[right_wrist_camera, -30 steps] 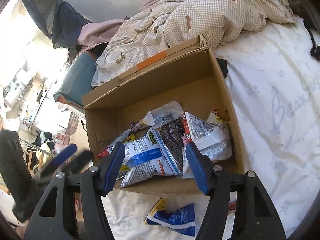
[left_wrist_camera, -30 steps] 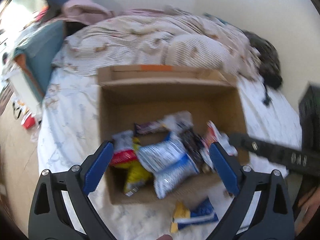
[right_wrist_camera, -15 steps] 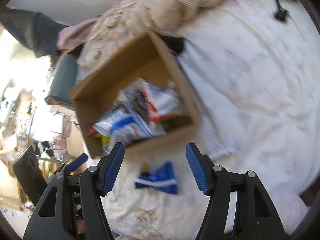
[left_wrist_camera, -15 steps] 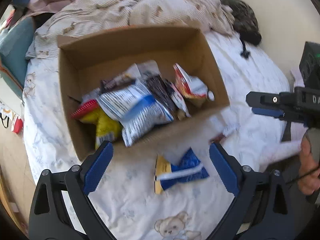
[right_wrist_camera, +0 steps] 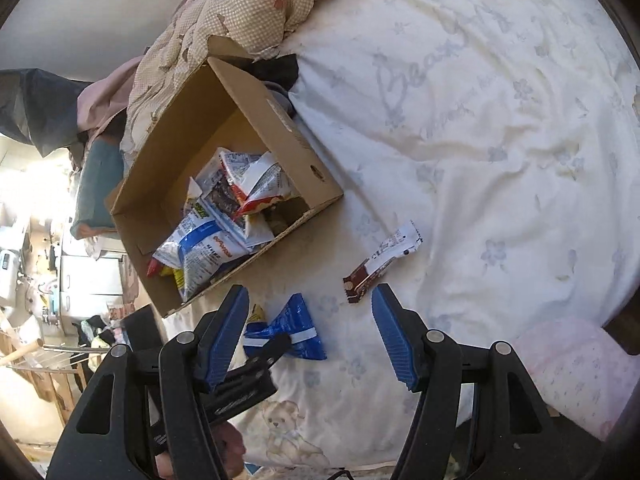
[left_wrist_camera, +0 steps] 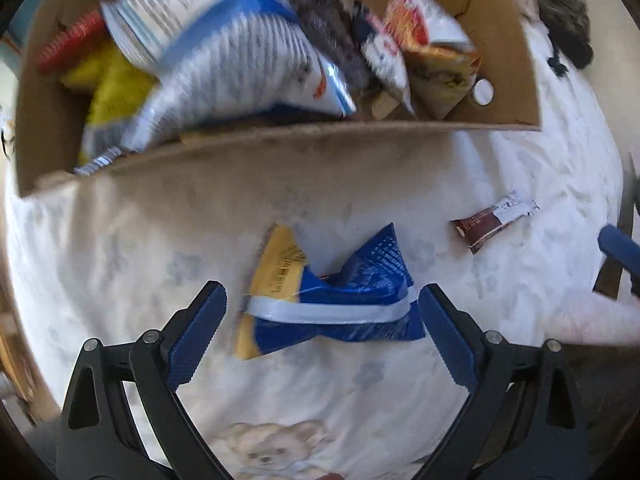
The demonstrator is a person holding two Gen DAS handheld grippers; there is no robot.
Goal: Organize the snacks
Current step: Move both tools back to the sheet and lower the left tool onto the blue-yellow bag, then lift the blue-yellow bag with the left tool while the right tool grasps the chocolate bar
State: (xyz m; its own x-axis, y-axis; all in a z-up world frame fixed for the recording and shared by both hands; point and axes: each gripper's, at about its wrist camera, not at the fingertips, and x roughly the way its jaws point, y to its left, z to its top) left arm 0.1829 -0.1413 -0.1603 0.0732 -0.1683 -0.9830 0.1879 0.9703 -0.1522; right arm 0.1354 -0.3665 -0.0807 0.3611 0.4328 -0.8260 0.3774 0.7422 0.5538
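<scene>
A blue and yellow snack bag (left_wrist_camera: 328,300) lies on the white bed sheet in front of a cardboard box (left_wrist_camera: 280,148) holding several snack bags. My left gripper (left_wrist_camera: 320,332) is open, its fingers on either side of the blue bag, just above it. The bag also shows in the right wrist view (right_wrist_camera: 288,328), beside the box (right_wrist_camera: 280,120). A brown and white snack bar (left_wrist_camera: 492,224) lies to the right on the sheet. My right gripper (right_wrist_camera: 310,332) is open and empty, hovering above the sheet near the bar (right_wrist_camera: 380,264).
A checked duvet (right_wrist_camera: 248,12) is bunched behind the box. A pink pillow (right_wrist_camera: 572,368) lies at the bed's near right corner. The bed's left edge drops to a cluttered floor with a drying rack (right_wrist_camera: 52,352). A dark garment (left_wrist_camera: 564,12) lies at the far right.
My left gripper has dropped toward the blue bag, which now sits between its open fingers. My right gripper has swung right and lowered toward the snack bar.
</scene>
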